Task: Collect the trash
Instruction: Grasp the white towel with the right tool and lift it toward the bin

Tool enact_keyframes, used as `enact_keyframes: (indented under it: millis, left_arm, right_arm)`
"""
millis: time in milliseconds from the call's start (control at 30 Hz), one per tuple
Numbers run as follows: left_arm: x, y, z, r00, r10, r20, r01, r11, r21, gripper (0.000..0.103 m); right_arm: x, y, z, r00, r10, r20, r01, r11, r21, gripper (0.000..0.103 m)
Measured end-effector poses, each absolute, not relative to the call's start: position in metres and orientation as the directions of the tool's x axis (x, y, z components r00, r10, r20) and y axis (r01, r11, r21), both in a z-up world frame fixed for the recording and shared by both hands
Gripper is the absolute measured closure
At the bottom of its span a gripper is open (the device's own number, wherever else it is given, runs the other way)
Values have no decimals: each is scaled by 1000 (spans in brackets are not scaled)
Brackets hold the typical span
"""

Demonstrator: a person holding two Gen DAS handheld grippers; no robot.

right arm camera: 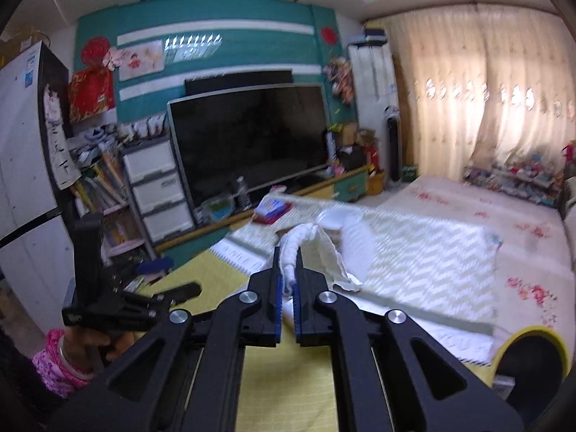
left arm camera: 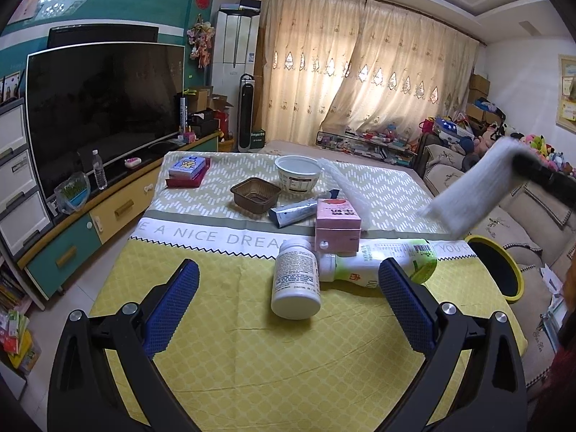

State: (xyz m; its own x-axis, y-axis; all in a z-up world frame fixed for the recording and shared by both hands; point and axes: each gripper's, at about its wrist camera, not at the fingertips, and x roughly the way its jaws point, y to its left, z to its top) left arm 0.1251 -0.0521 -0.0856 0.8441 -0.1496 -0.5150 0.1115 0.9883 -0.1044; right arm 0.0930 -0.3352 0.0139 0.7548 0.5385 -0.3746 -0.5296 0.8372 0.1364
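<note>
My left gripper (left arm camera: 288, 280) is open and empty above the yellow tablecloth (left arm camera: 223, 342). A white pill bottle (left arm camera: 296, 282) lies between its fingers, with a green-and-white drink bottle (left arm camera: 381, 261) lying behind it. Further back are a pink carton (left arm camera: 337, 226), a grey tube (left arm camera: 298, 212), a brown plastic tray (left arm camera: 255, 195) and a white paper bowl (left arm camera: 298, 174). My right gripper (right arm camera: 287, 252) is shut on a white crumpled tissue (right arm camera: 316, 248), held in the air; the tissue also shows in the left wrist view (left arm camera: 471, 187). A yellow-rimmed black bin (left arm camera: 498, 266) (right arm camera: 529, 356) stands at the table's right edge.
A blue box on a red box (left arm camera: 188, 171) sits at the table's far left. A TV (left arm camera: 104, 108) on a low cabinet stands to the left, a sofa (left arm camera: 522, 216) with soft toys to the right. Curtains (left arm camera: 360, 79) hang at the back.
</note>
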Motion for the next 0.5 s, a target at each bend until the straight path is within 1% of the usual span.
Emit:
enact_keyframes:
  millis: [100,200,367,433,500]
  left_arm:
    - [125,-54,-86,845,-149,-513,114,989,-98,5]
    - [126,-54,-87,841,-151,-519,114,988,-102,5]
    - [129,-60,-90,835,-156,-528,120,988,-101,5]
    - [130,-64,-90,833,-158,-530,127,987,-95,5]
    - [131,-69,-92,829,-162,-535,135,987,-89,5]
  right_arm:
    - [85,-358,21,812,465,-352,-458,882,110,99]
    - [86,-390,19,863,359,-356,-350,932,94,99]
    - [91,-451,3,902,150,-404,-129,989,79,98]
    - [96,-476,-9,892,43,-451,-23,998,51,97]
    - [101,-495,-20,874,-31,-484,50,998,26,96]
